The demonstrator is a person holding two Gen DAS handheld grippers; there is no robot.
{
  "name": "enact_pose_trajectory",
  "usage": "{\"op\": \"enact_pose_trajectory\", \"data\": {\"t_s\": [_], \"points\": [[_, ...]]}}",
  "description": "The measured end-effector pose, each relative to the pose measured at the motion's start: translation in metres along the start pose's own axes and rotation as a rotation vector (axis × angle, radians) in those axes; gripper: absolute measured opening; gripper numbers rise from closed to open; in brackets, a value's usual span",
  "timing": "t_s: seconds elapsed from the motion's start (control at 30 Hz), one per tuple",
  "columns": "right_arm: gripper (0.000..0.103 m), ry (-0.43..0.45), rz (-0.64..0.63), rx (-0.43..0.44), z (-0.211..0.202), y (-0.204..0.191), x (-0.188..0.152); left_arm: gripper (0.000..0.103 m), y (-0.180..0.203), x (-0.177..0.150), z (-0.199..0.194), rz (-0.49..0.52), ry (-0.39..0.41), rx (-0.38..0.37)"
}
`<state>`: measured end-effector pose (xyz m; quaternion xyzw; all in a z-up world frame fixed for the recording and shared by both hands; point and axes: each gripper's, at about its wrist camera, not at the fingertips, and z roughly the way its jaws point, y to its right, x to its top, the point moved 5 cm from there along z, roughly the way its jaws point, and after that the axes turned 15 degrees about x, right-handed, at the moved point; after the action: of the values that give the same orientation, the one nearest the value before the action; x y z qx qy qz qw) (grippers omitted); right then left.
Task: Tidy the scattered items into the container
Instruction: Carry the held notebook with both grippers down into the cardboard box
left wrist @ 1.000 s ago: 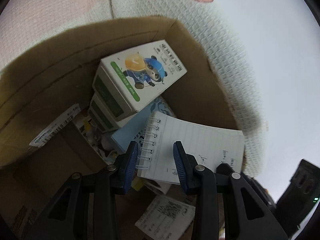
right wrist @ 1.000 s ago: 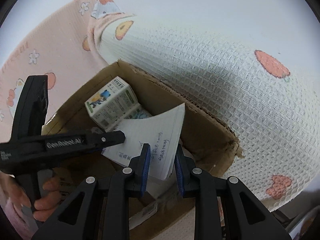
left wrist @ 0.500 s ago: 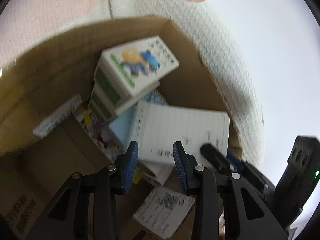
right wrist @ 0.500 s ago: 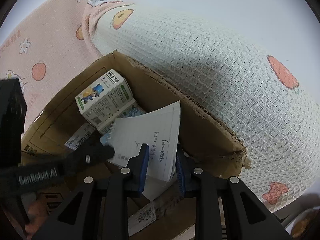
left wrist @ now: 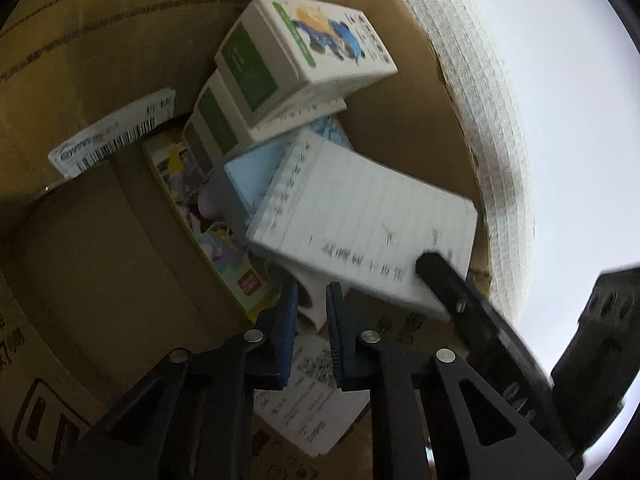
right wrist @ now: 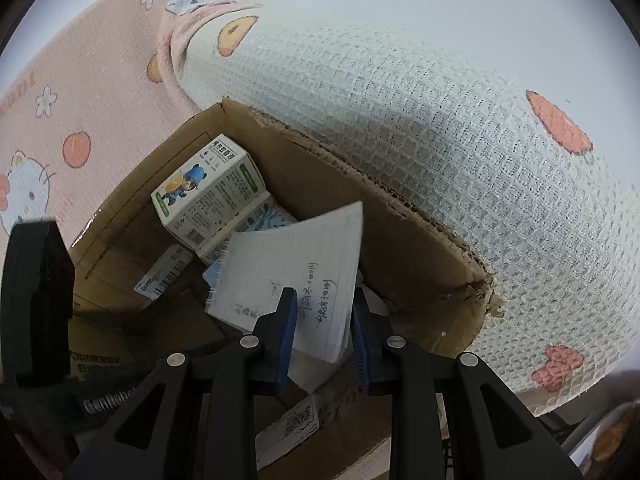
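Note:
A white lined spiral notepad (right wrist: pixel 288 264) hangs tilted inside the brown cardboard box (right wrist: pixel 400 248). My right gripper (right wrist: pixel 322 320) is shut on its lower corner. In the left wrist view the same notepad (left wrist: pixel 360 216) shows with one right finger (left wrist: pixel 436 268) lying on its edge. My left gripper (left wrist: pixel 312 312) is low in the box, below the notepad's spiral side. Its jaws are closing to a narrow gap. A white scrap shows through the gap, and the pads do not press on it. A white carton with a blue bear (left wrist: pixel 304 52) lies on another carton.
A pale blue pack (left wrist: pixel 248 176), a colourful card pack (left wrist: pixel 212 232) and printed slips (left wrist: pixel 308 400) also lie in the box. A white waffle blanket (right wrist: pixel 400 120) and a pink cartoon cloth (right wrist: pixel 80 80) surround the box. The left tool's black body (right wrist: pixel 36 300) stands at the left rim.
My left gripper has come off the notepad's spiral edge, sunk deeper into the box and narrowed its jaws. The right gripper keeps its hold on the notepad in place.

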<state>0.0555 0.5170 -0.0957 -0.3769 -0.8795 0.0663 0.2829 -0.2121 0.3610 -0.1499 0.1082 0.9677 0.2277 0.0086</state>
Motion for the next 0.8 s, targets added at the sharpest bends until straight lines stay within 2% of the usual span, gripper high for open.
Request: {"op": "enact_pose_trajectory", "data": {"t_s": [0.23, 0.4, 0.8], "points": [[0.022, -0.009, -0.049, -0.008, 0.004, -0.014, -0.001, 0.011, -0.016, 0.002, 0.006, -0.076, 0.012, 0.046], [0.022, -0.016, -0.016, 0.010, 0.005, -0.007, -0.006, 0.010, -0.016, 0.002, 0.005, -0.062, 0.003, 0.069], [0.022, -0.002, -0.019, 0.005, -0.008, -0.007, -0.017, 0.008, -0.006, -0.011, 0.002, -0.069, -0.047, 0.044]]}}
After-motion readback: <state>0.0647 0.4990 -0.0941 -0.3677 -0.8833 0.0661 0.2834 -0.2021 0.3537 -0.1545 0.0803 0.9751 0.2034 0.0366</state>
